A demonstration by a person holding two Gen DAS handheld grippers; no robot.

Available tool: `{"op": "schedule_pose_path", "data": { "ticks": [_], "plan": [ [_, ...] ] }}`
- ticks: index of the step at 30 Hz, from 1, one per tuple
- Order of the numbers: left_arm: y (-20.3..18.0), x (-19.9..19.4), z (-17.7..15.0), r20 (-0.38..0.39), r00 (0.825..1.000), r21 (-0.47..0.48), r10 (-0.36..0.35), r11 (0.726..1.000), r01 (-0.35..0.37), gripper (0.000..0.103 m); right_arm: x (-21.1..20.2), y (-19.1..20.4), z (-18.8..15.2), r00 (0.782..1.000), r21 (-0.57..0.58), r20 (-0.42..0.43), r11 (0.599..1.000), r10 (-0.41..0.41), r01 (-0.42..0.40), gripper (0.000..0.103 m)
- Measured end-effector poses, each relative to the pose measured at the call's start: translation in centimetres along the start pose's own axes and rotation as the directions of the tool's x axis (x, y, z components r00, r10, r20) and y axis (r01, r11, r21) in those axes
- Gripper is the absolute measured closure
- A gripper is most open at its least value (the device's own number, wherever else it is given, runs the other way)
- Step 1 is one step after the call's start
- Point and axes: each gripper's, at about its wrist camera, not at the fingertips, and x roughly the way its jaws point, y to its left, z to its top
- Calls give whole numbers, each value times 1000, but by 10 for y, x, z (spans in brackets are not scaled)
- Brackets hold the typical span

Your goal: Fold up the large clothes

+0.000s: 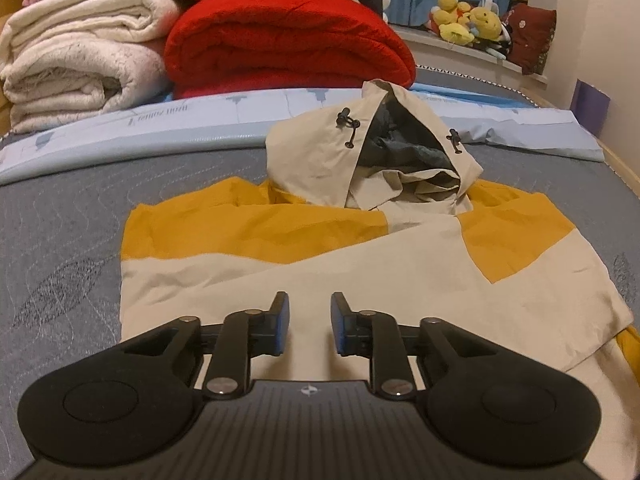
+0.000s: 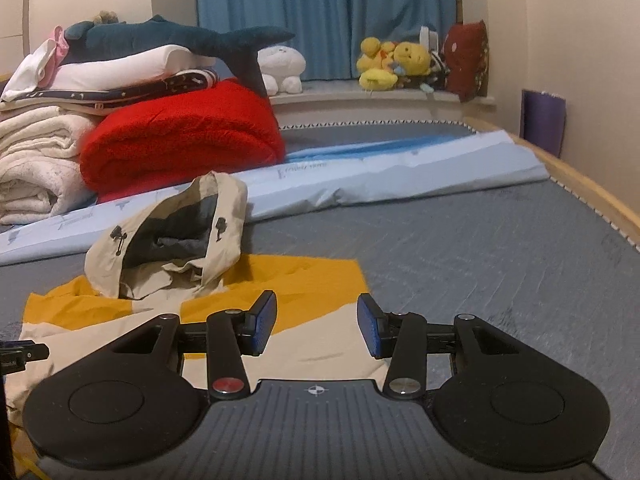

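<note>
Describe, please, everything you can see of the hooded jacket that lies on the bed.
The jacket is beige with mustard-yellow panels across the shoulders, of a thin, slightly creased woven fabric. It lies spread flat on the grey quilted mattress, already partly folded. Its hood stands up, showing a dark grey lining, with a black drawcord toggle at each side of the opening. The open left gripper and right gripper hover over it; neither holds it.

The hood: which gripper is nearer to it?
Left, though not by much. The left gripper hovers open over the jacket body, with the hood straight ahead. The right gripper, also open, sits at the jacket's right edge, hood ahead to its left.
</note>
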Motion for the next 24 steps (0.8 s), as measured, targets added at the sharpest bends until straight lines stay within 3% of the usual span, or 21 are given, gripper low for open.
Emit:
{"op": "schedule_pose_path", "data": {
  "ticks": [8, 14, 17, 20, 22, 24],
  "plan": [
    [5, -5, 29, 31, 999, -45, 19, 999, -17, 81, 0, -3, 17, 1000, -9, 21, 1000, 7, -6, 55],
    [-12, 19, 114, 52, 999, -77, -5, 997, 9, 81, 1, -9, 26, 1000, 18, -11, 999, 29, -29, 55],
    [-34, 50, 162, 58, 998, -64, -34, 997, 38, 81, 4, -8, 27, 999, 13, -32, 999, 36, -35, 55],
    [-53, 97, 199, 9, 995, -103, -102, 989, 103, 79, 7, -10, 27, 997, 18, -56, 998, 55, -54, 57],
    [-67, 131, 218, -10, 992, -119, -125, 985, 123, 75, 10, -11, 27, 995, 23, -74, 998, 64, -62, 69],
    [-80, 163, 234, -25, 993, -117, -112, 987, 108, 64, 12, -13, 27, 993, 26, -90, 997, 76, -74, 81]
  ]
}}
